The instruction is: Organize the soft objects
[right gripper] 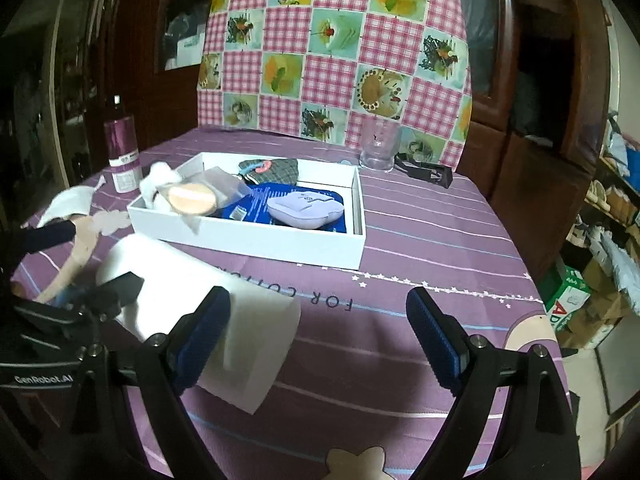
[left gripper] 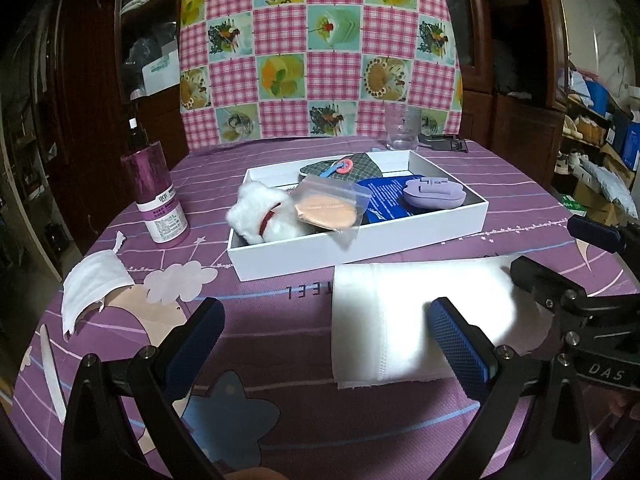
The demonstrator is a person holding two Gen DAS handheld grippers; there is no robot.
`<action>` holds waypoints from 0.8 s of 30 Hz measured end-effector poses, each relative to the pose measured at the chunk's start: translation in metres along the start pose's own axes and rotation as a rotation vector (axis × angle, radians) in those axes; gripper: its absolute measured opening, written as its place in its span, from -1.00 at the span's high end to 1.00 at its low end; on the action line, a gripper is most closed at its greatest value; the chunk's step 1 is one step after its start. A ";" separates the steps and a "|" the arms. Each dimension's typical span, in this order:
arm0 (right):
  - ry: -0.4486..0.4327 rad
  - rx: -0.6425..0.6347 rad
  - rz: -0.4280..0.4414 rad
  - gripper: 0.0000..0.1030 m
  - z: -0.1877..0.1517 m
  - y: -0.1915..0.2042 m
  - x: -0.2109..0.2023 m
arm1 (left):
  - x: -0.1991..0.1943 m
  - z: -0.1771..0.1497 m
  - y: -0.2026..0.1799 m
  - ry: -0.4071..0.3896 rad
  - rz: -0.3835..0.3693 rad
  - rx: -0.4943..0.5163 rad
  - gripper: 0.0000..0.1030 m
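Both grippers hover released, jaws spread wide: left gripper (left gripper: 328, 344) over the tablecloth (left gripper: 280, 320), right gripper (right gripper: 320, 336) beside it. From the left lie a crumpled white cloth (left gripper: 94, 280), a purple bottle (left gripper: 156, 192), then the white box (left gripper: 360, 244) holding a fluffy toy (left gripper: 260, 212) and bagged sponge (left gripper: 326, 210). A folded white cloth (left gripper: 400, 320) lies just before the box, under both grippers' inner fingers.

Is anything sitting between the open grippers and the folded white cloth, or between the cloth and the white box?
Nothing visible. The folded white cloth lies on bare tablecloth beside the left gripper and right gripper, just in front of the white box. The box is already crowded.
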State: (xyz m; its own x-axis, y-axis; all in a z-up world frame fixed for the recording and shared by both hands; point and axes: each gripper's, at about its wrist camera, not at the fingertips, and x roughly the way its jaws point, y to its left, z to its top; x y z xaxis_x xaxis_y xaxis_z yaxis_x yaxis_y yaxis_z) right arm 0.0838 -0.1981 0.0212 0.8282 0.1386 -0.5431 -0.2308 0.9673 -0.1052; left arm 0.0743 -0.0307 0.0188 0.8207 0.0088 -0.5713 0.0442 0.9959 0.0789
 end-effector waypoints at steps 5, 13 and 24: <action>0.001 0.000 0.000 -0.75 0.000 0.000 -0.001 | 0.000 0.000 0.000 0.001 0.000 0.001 -1.00; 0.004 0.004 0.000 -0.78 0.000 0.000 -0.001 | -0.001 0.000 0.000 0.001 0.000 0.001 -1.00; 0.005 0.005 0.001 -0.79 0.000 -0.002 0.000 | -0.001 0.000 0.001 0.001 0.000 0.001 -1.00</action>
State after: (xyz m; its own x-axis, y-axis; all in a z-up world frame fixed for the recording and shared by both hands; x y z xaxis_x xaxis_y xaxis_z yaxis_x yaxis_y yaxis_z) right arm 0.0839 -0.2003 0.0215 0.8254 0.1383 -0.5474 -0.2288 0.9683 -0.1003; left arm 0.0735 -0.0300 0.0190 0.8199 0.0093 -0.5724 0.0445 0.9958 0.0800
